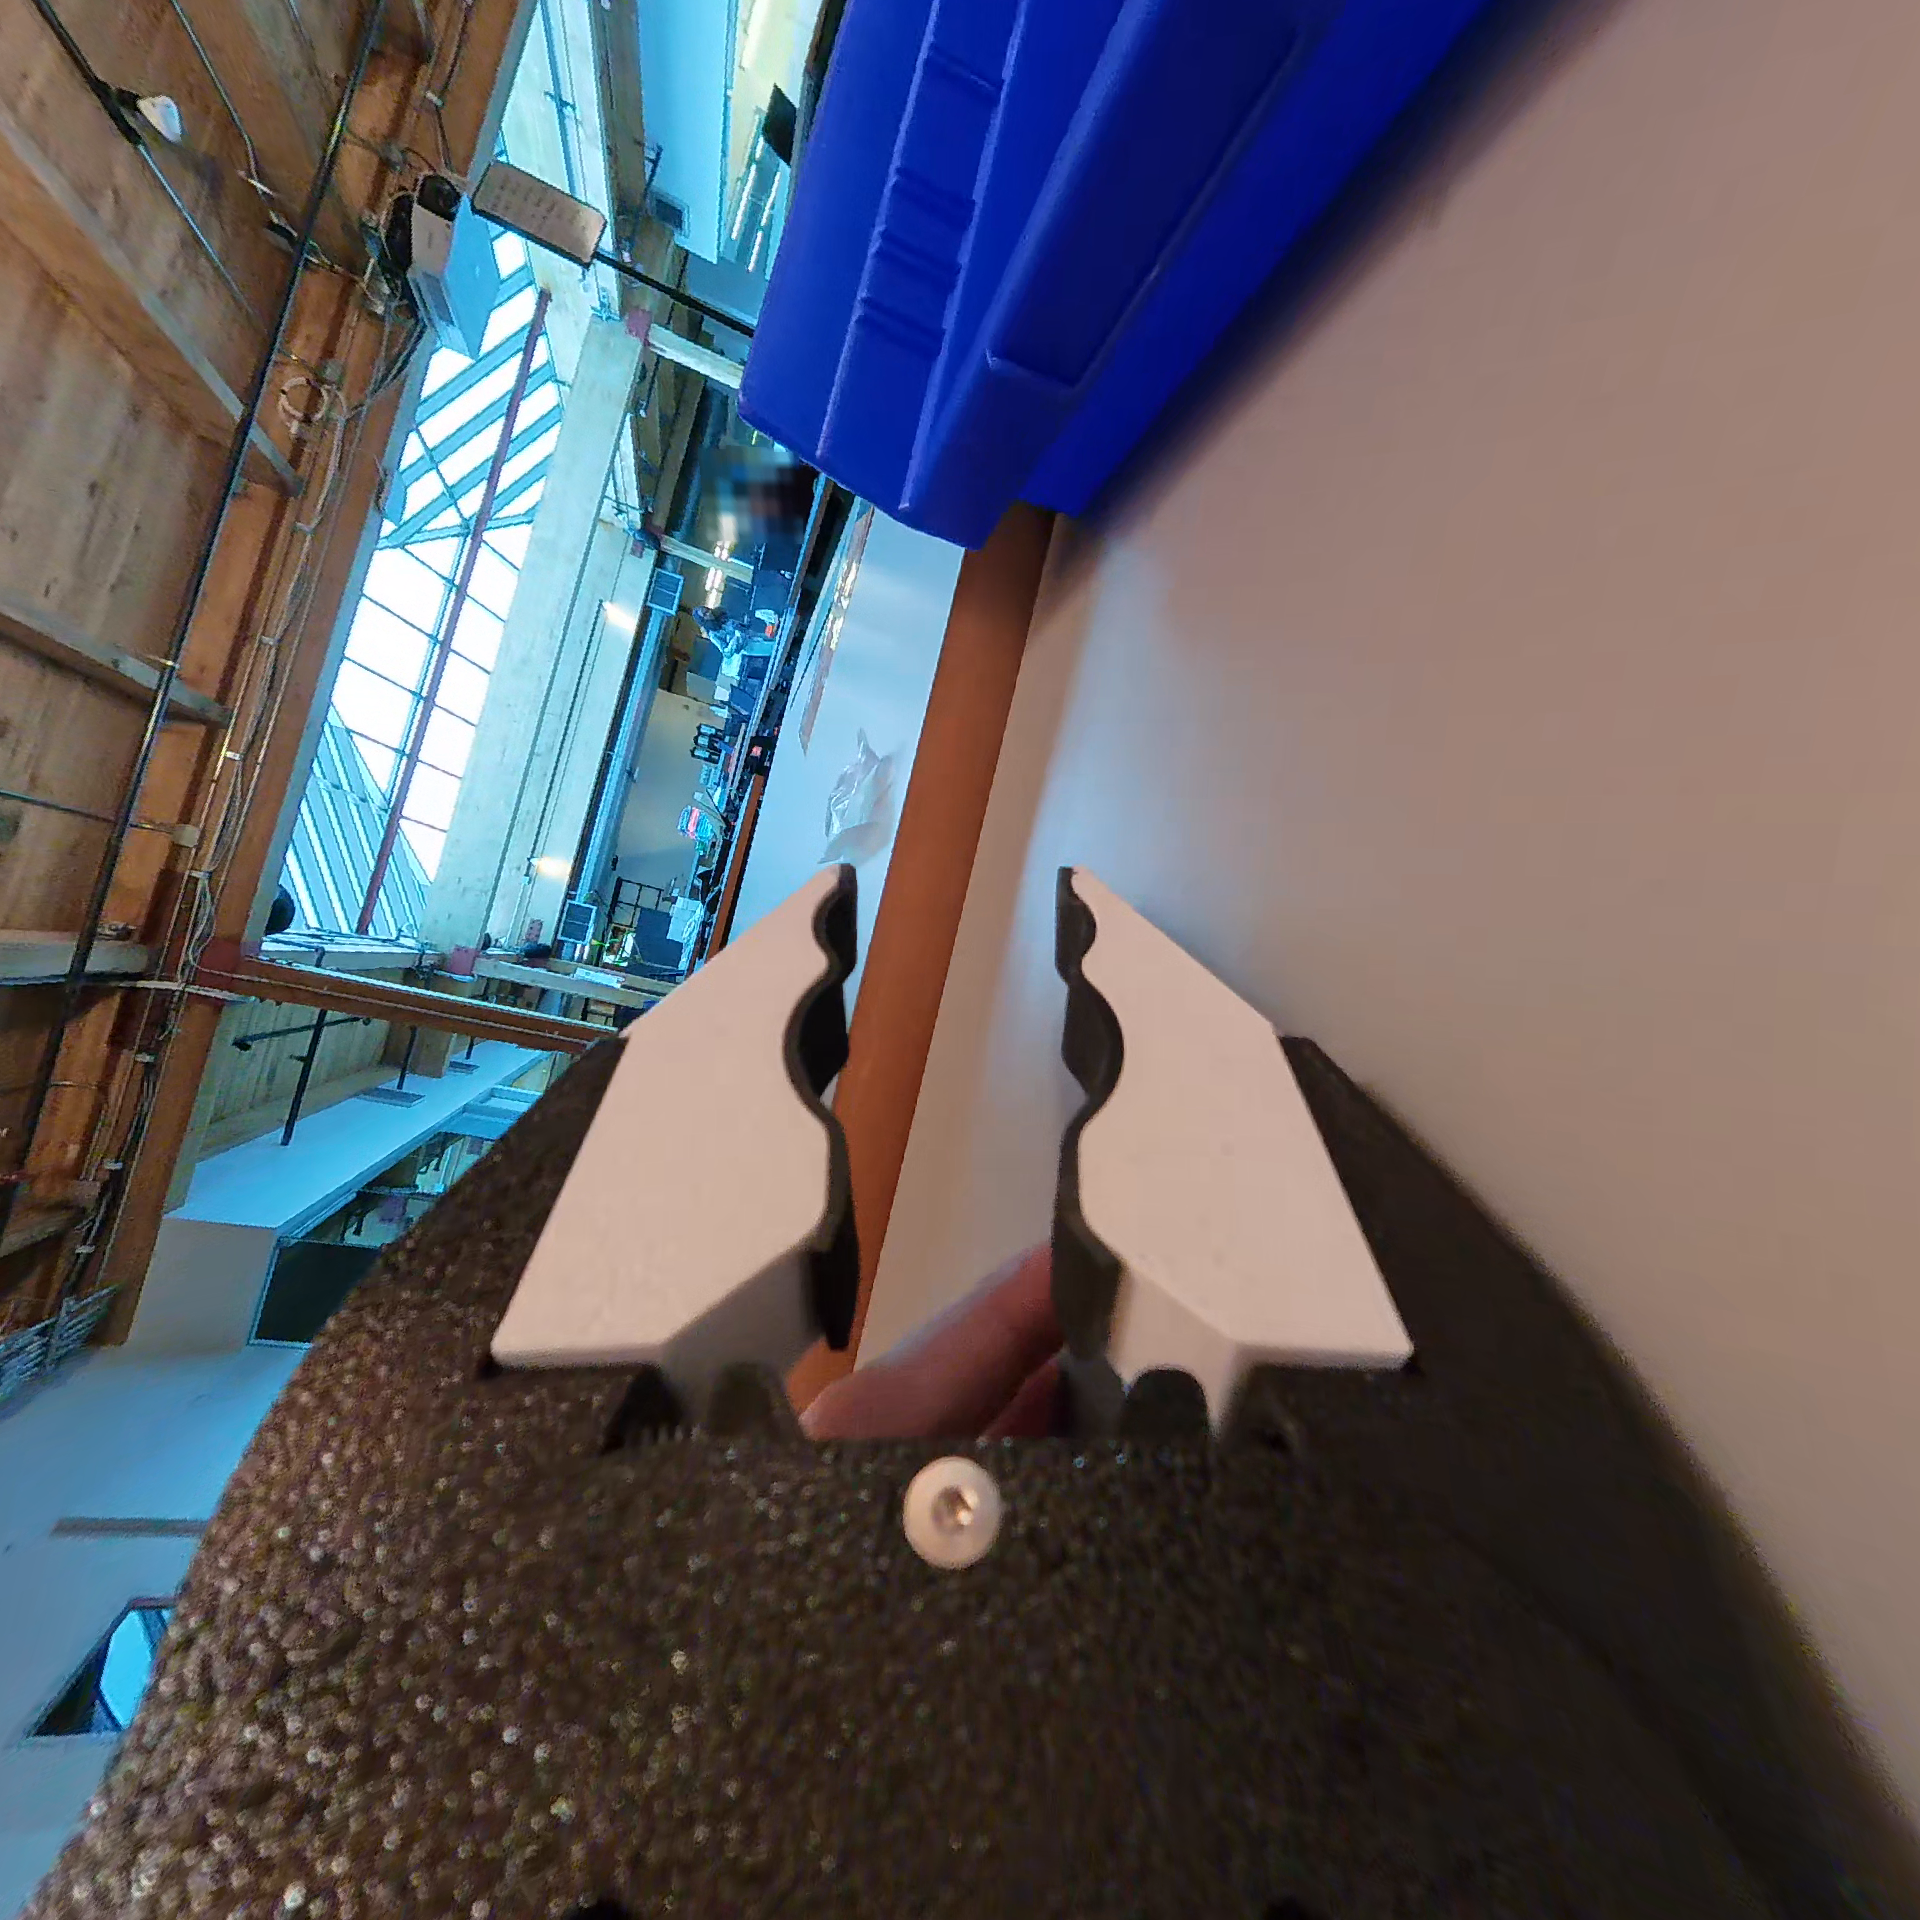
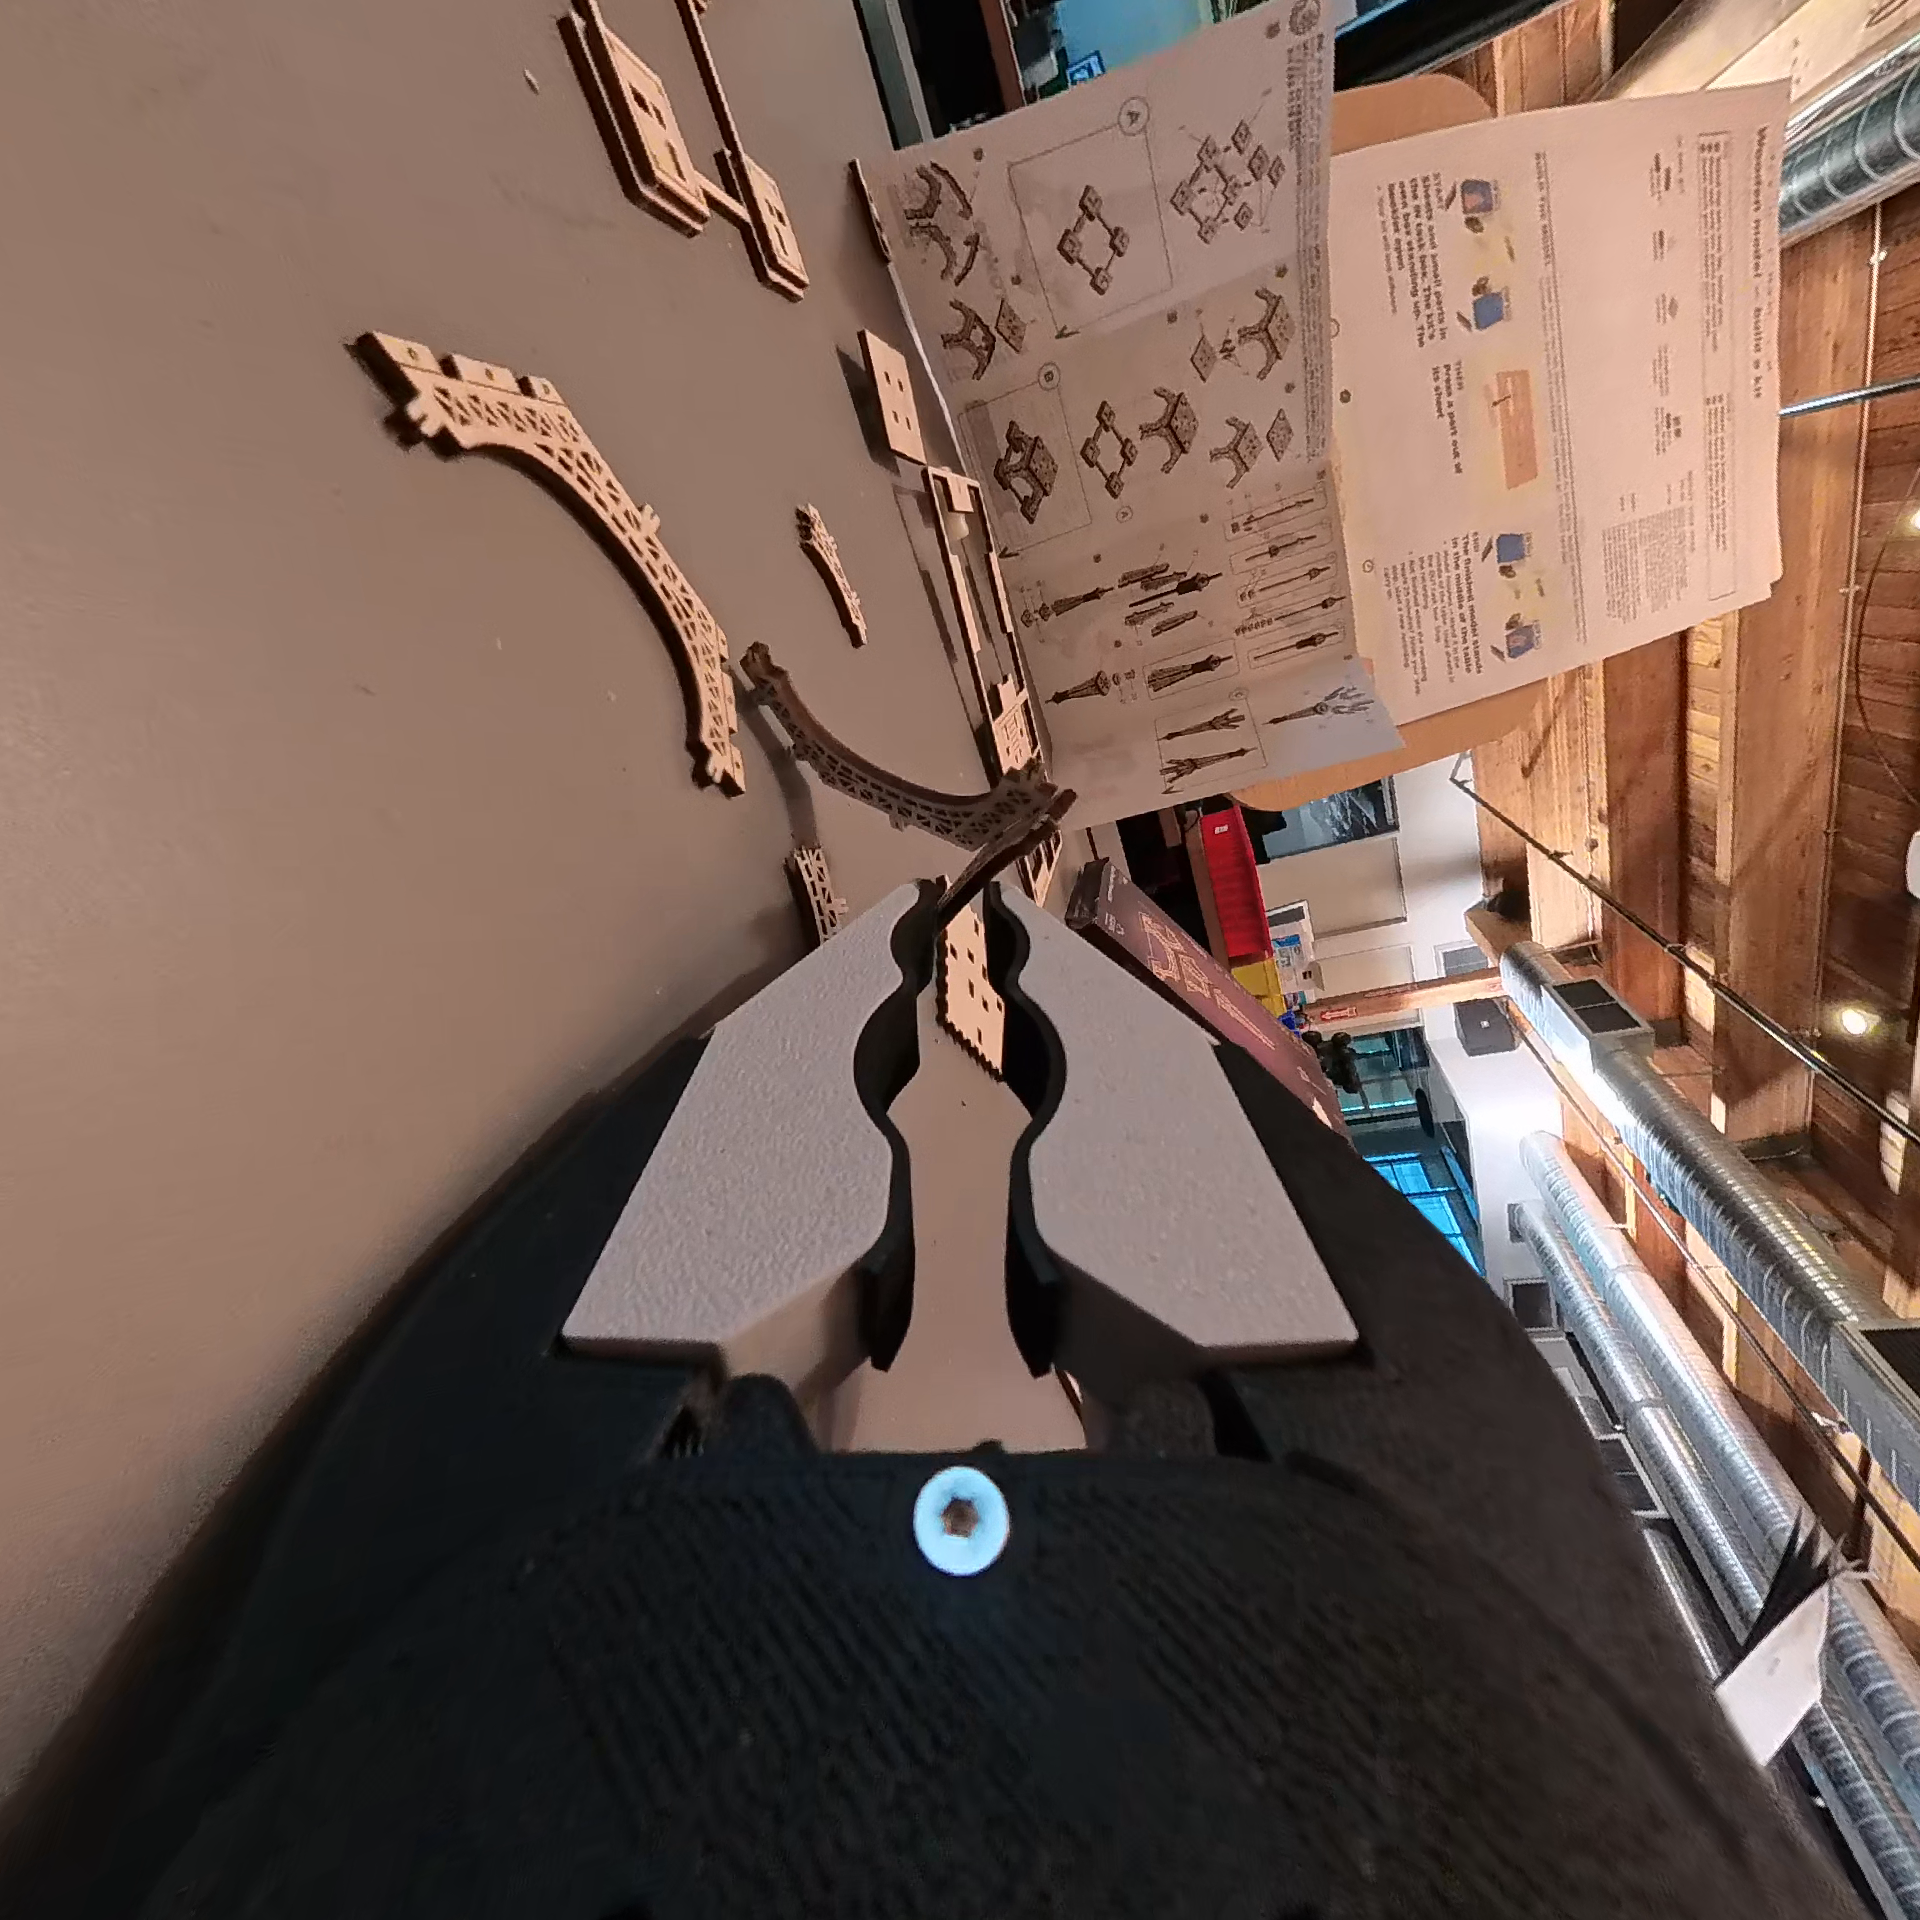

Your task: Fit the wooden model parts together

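Observation:
In the right wrist view my right gripper (image 2: 958,891) is shut at its tips on the end of a dark lattice arch piece (image 2: 883,774), which stands tilted off the grey table (image 2: 260,727). A small perforated wooden plate (image 2: 971,997) lies on the table under the fingers. A larger pale lattice arch (image 2: 582,488) lies flat to the left, and a short lattice strip (image 2: 831,571) lies beyond it. My left gripper (image 1: 956,883) is open and empty over the table's brown edge (image 1: 935,831); no wooden part shows in that view.
Wooden square frames (image 2: 665,135) and a small square plate (image 2: 891,400) lie farther out. Two instruction sheets (image 2: 1143,416) stand upright behind the parts. A dark box (image 2: 1195,966) lies by the right finger. A blue bin (image 1: 1039,260) sits on the table ahead of the left gripper. The left gripper's tips are roughly 60 cm from the right gripper's.

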The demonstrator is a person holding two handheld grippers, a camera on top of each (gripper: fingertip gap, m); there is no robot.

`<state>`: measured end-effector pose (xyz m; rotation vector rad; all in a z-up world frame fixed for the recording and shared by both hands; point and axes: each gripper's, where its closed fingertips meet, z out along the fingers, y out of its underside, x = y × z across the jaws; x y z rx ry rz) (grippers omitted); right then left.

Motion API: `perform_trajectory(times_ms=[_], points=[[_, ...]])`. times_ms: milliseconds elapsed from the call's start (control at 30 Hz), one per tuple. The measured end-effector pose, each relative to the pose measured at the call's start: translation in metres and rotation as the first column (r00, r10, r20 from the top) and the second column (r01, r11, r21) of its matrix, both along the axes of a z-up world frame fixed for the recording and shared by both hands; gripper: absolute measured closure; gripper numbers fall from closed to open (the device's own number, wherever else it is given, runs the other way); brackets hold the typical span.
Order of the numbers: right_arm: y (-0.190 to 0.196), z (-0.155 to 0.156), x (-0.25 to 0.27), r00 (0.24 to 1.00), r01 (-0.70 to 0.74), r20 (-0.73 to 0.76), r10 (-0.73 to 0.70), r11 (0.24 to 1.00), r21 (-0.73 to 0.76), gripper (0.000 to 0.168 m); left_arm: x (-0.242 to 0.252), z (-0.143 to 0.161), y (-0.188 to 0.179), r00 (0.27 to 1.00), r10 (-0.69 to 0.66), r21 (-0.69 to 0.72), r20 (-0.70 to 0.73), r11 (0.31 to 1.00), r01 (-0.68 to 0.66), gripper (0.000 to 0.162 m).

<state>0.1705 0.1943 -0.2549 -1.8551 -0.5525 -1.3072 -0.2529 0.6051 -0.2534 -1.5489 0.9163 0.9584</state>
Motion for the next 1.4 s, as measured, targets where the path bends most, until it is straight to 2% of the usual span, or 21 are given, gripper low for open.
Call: perform_trajectory(times_ms=[700,1067,1133,1200,1233,1300,1400], points=[[-0.006,0.000,-0.001,1.000,0.024,-0.012,-0.024,1.000,0.004,0.162,-0.002,-0.007,-0.007,1.000,0.009,-0.048,-0.022,0.999,-0.010,0.142],[-0.005,0.007,-0.003,0.999,0.005,-0.054,-0.003,0.999,0.041,0.164,-0.001,-0.005,-0.004,1.000,0.002,-0.054,-0.018,0.999,-0.003,0.139],[-0.007,0.012,0.003,0.993,0.027,-0.119,-0.018,0.997,0.078,0.166,0.003,-0.006,-0.006,0.999,-0.028,-0.116,0.042,0.993,0.032,0.132],[-0.009,0.018,0.008,0.979,0.034,-0.206,-0.009,0.992,0.119,0.168,0.023,-0.003,-0.012,0.969,-0.076,-0.215,0.235,0.968,0.129,0.104],[-0.009,0.022,0.011,0.973,0.031,-0.232,0.002,0.990,0.141,0.168,0.040,0.003,-0.016,0.925,-0.104,-0.249,0.366,0.947,0.204,0.094],[-0.009,0.029,0.021,0.966,0.034,-0.257,0.008,0.987,0.160,0.168,0.075,0.021,-0.024,0.809,-0.141,-0.267,0.571,0.899,0.346,0.088],[-0.005,0.034,0.039,0.966,0.033,-0.258,0.008,0.988,0.154,0.168,0.123,0.053,-0.030,0.647,-0.205,-0.207,0.735,0.840,0.501,0.085]])
